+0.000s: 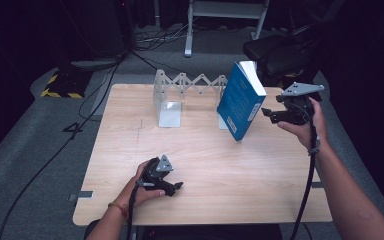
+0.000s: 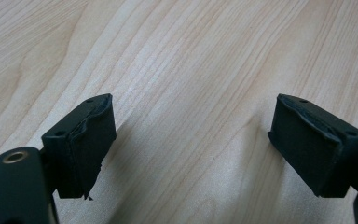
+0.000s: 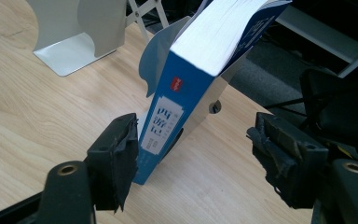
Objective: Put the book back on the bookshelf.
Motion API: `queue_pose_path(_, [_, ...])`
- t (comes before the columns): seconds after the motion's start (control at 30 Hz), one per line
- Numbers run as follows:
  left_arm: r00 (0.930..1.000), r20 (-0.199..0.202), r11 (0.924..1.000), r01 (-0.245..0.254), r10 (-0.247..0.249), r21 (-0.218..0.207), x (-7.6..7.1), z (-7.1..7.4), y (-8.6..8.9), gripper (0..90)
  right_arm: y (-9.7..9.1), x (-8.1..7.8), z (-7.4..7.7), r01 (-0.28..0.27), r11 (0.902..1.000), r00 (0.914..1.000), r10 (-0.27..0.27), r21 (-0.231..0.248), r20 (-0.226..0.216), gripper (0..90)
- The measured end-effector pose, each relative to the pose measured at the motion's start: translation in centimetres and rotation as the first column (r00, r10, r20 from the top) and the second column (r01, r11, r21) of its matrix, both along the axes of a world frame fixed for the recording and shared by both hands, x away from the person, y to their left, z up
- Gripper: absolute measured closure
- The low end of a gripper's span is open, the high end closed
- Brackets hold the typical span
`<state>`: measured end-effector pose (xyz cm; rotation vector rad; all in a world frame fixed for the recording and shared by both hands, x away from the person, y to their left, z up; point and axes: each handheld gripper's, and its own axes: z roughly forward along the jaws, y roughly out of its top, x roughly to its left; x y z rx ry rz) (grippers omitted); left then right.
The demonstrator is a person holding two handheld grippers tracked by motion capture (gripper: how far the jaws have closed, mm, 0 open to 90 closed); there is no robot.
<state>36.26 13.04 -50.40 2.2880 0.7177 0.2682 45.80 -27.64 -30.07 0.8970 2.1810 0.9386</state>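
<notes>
While open, right gripper point(image 3: 191, 158) flanks blue book point(image 3: 186, 98).

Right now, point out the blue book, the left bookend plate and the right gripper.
blue book point(image 1: 240, 102): high view, middle of its front cover.
left bookend plate point(image 1: 169, 114): high view, its flat foot on the table.
right gripper point(image 3: 193, 154): right gripper view, midway between its open fingertips.

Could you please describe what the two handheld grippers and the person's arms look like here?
Both the left gripper and the right gripper are black, each topped by a grey three-cornered plate and trailing a black cable. Their jaws carry worn black pads. The forearms are bare; a reddish band circles the left wrist.
</notes>
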Motion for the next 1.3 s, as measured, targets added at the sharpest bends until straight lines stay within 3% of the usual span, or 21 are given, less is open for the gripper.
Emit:
queue_pose_path(0.2, [1.0, 0.0, 1.0, 0.0, 0.0, 0.0, 0.0, 0.0, 0.0, 15.0, -0.5, -1.1, -1.0, -0.025, 0.9991, 0.9996, 0.025, -0.035, 0.015, 31.5])
queue_pose_path(0.5, [1.0, 0.0, 1.0, 0.0, 0.0, 0.0, 0.0, 0.0, 0.0, 15.0, -1.4, -2.2, -2.2, -0.043, 0.9979, 0.9987, 0.044, -0.048, 0.027, 31.1])
queue_pose_path(0.6, [1.0, 0.0, 1.0, 0.0, 0.0, 0.0, 0.0, 0.0, 0.0, 15.0, -1.7, -2.9, -2.7, -0.053, 0.9959, 0.9966, 0.057, -0.074, 0.059, 31.0])
queue_pose_path(1.0, [1.0, 0.0, 1.0, 0.0, 0.0, 0.0, 0.0, 0.0, 0.0, 15.0, -3.0, -5.0, -5.2, -0.08, 0.994, 0.995, 0.084, -0.075, 0.052, 31.1])
queue_pose_path(1.3, [1.0, 0.0, 1.0, 0.0, 0.0, 0.0, 0.0, 0.0, 0.0, 15.0, -4.5, -6.0, -8.3, -0.108, 0.9923, 0.9938, 0.11, -0.06, 0.018, 30.6])
